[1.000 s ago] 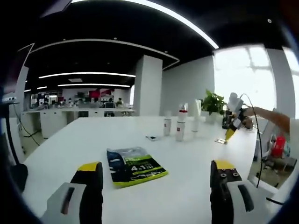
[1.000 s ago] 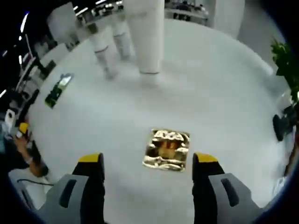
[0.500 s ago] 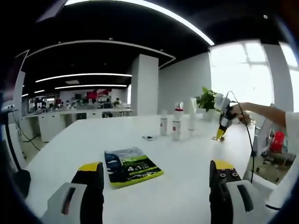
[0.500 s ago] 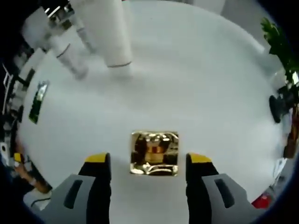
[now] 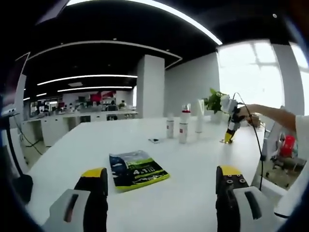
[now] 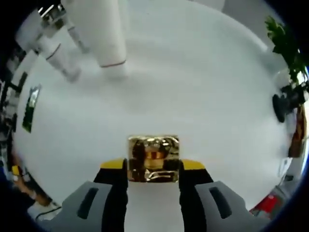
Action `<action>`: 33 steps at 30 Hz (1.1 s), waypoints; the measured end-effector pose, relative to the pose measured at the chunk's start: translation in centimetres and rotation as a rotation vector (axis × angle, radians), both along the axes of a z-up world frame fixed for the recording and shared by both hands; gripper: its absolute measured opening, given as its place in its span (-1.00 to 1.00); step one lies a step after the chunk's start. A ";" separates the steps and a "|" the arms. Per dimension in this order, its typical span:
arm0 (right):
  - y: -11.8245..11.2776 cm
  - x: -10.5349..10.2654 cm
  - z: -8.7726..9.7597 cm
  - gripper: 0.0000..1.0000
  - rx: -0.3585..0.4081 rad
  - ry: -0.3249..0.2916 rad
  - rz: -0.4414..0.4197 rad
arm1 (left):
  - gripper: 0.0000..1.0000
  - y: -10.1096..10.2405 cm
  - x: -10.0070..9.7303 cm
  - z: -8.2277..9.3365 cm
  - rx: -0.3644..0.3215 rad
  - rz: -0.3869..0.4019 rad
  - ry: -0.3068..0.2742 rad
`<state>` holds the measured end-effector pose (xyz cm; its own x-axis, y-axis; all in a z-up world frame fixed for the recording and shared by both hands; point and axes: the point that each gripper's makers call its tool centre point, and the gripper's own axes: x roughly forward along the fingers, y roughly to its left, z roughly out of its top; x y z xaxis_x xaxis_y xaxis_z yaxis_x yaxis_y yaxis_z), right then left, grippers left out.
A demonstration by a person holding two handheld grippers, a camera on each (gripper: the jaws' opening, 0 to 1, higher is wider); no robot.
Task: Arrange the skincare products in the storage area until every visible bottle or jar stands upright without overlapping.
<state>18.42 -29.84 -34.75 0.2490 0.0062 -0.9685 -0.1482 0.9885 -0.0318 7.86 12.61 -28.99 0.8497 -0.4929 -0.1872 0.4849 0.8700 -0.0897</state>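
Observation:
A shiny gold square jar sits on the white table, and my right gripper is shut on it, one jaw pressed against each side. In the right gripper view, a tall white tube stands upright beyond it, with two slimmer white bottles to its left. From the left gripper view, those bottles stand in a small group far across the table. The right gripper points down at the gold jar beside them. My left gripper is open over bare table, holding nothing.
A dark green packet lies flat just ahead of the left jaws, and shows as a packet at the left of the right gripper view. A small flat item lies near the bottles. A potted plant stands by the window. A person's arm reaches in.
The right jaws have closed in from either side until they touch the gold jar. The left gripper view has barely shifted.

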 end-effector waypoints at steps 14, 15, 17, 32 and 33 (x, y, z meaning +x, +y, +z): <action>2.9 -0.5 1.5 -0.27 0.047 -0.100 0.060 | 0.89 0.6 -0.3 1.0 -0.020 0.024 -0.021; 3.6 -0.7 1.9 -0.27 0.058 -0.126 0.071 | 0.88 0.5 -0.3 1.1 -0.017 0.023 -0.023; 4.4 -0.8 2.3 -0.27 0.062 -0.165 0.090 | 0.88 0.5 -0.4 1.1 -0.013 0.021 -0.025; 11.1 -2.0 4.9 -0.27 0.094 -0.403 0.262 | 0.82 0.5 0.3 2.8 -0.013 0.011 -0.059; 11.4 -2.0 4.9 -0.27 0.098 -0.412 0.268 | 0.82 0.6 0.4 2.8 -0.011 0.016 -0.058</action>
